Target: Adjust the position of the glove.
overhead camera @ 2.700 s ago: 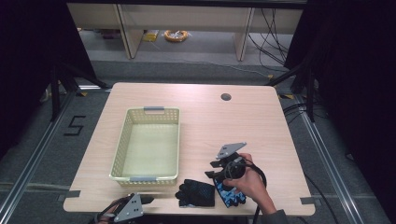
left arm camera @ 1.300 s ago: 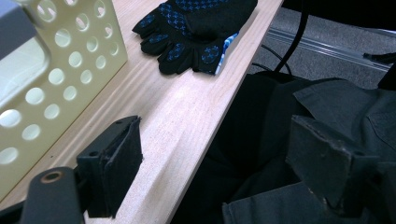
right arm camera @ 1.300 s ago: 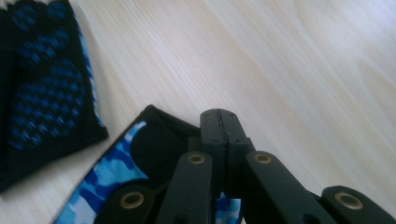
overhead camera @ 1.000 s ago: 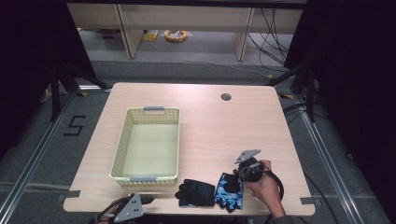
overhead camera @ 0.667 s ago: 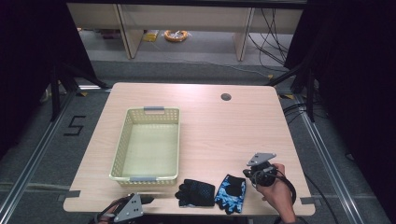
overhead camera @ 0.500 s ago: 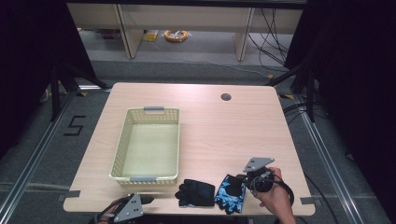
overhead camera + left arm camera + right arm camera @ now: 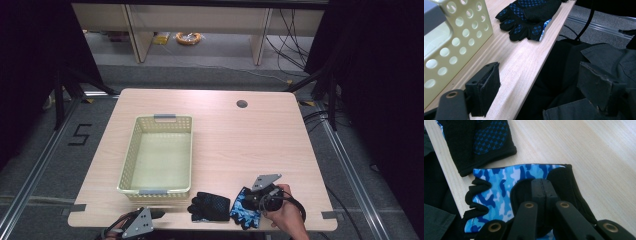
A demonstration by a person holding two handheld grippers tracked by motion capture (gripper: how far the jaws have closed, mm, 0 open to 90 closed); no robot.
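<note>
A blue camouflage glove [image 7: 241, 211] [image 7: 499, 185] lies flat at the table's near edge, just right of a black glove [image 7: 210, 205] [image 7: 529, 15] [image 7: 481, 142] with blue dots. My right gripper [image 7: 253, 200] [image 7: 544, 182] is shut, jaws pressed together, with its tips over the black cuff part of the camouflage glove. I see no fabric between the pads. My left gripper [image 7: 156, 214] [image 7: 541, 75] is open and holds nothing. It hovers at the table's front edge, one jaw over the wood and the other over dark clothing.
A pale yellow perforated basket [image 7: 165, 118] [image 7: 461, 37] stands left of centre on the wooden table [image 7: 240, 145]. A round cable hole [image 7: 242, 104] sits near the far edge. Beyond the right edge are dark drapes and cables on the floor.
The right gripper swung out to the right of the camouflage glove, then came back left onto it. The glove now lies spread flat. The left gripper stayed put.
</note>
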